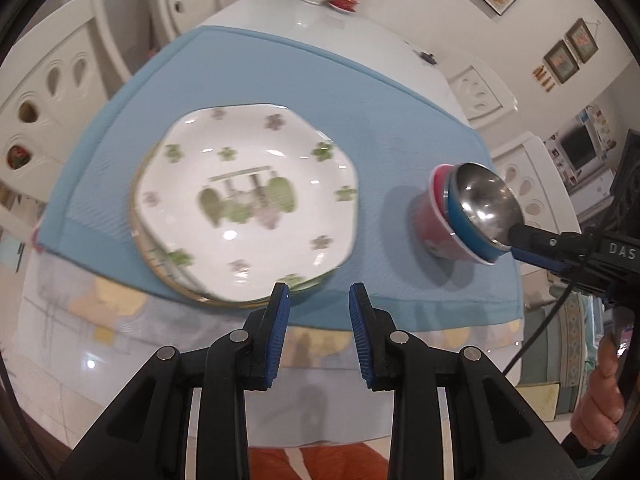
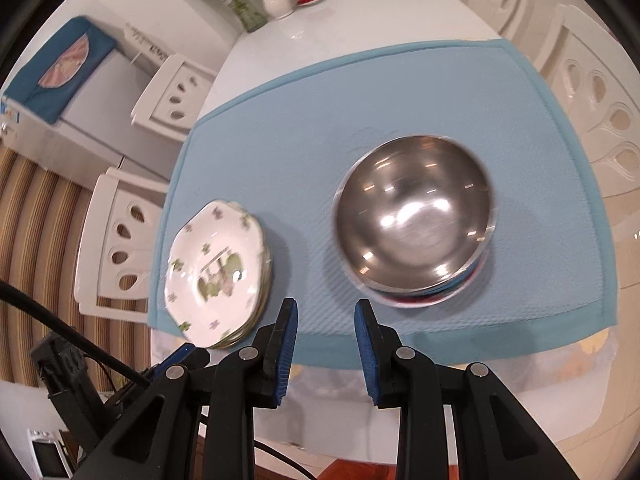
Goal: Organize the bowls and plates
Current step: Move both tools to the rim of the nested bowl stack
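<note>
Left gripper [image 1: 319,288]: fingers [image 1: 280,320] apart by a narrow gap, clamped on nothing, touching nothing. Tips hovering over the near edge of the mat [image 1: 360,100], pointed steeply down.

Right gripper [image 2: 326,303]: fingers [image 2: 366,340] likewise apart by a narrow gap, nothing between the blue pads, no contact with any dish. Seen in the left wrist view overlapping the near rim of the bowls; contact not confirmed there, and ruled out by the right wrist view. Hand [image 1: 604,408] wrapped round its handle at 4 o'clock.

Location of task items, both on the mat and well apart from each other:
- Plates [image 1: 244,200]: one stack, at 11 o'clock from the left tips, at 10 o'clock from the right tips. White, eight-sided, green clover print. Several rims visible under the top plate; exact count not readable through the blur.
- Bowls [image 2: 416,216]: one nest, at 2 o'clock from both pairs of tips. Two countable in the left wrist view: blue with steel lining on top, red beneath.

Other items, counted:
- Table [image 1: 280,8]: one, white, under the mat
- Chairs [image 2: 120,240]: four, counted in the right wrist view
- Vase [image 2: 276,2]: one, at 12 o'clock on the far end
</note>
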The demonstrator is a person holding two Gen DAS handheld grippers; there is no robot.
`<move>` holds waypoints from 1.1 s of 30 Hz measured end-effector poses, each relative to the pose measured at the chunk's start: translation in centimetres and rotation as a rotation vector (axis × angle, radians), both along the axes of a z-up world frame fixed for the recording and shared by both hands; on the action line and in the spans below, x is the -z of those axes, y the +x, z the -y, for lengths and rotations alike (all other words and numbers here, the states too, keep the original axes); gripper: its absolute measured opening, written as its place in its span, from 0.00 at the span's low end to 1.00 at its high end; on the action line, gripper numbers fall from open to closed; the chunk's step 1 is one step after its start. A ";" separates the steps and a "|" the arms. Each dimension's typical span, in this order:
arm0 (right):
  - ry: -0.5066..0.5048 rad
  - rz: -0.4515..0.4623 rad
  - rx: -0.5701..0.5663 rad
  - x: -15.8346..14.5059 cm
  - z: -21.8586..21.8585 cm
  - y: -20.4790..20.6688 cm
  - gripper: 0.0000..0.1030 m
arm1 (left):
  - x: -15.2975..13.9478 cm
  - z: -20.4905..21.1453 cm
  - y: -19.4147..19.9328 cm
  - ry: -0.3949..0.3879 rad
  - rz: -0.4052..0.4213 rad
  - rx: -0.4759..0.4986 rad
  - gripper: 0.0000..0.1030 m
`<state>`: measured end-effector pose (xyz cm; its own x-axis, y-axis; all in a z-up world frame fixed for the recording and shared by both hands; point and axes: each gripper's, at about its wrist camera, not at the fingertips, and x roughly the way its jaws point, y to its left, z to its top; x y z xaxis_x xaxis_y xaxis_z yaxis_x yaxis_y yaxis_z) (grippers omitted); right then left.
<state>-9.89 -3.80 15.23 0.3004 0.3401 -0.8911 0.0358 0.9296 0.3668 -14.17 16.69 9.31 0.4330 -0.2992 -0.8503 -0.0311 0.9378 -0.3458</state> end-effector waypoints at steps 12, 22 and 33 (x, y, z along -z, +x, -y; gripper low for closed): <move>-0.046 0.095 -0.047 -2.4 -3.3 -0.9 0.27 | -0.3 -1.8 -1.0 -0.054 0.026 0.022 0.27; -0.151 0.223 0.131 -5.8 4.5 -1.5 0.64 | -4.0 6.2 4.4 -0.076 0.128 0.239 0.65; -0.066 0.068 0.269 -0.2 12.6 1.1 0.64 | -0.6 12.6 11.1 -0.159 -0.007 0.255 0.65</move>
<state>-8.77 -16.40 15.44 0.4320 0.1820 -0.8833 0.2620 0.9119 0.3160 -3.02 4.12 9.87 0.3212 -0.5274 -0.7866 0.1956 0.8496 -0.4898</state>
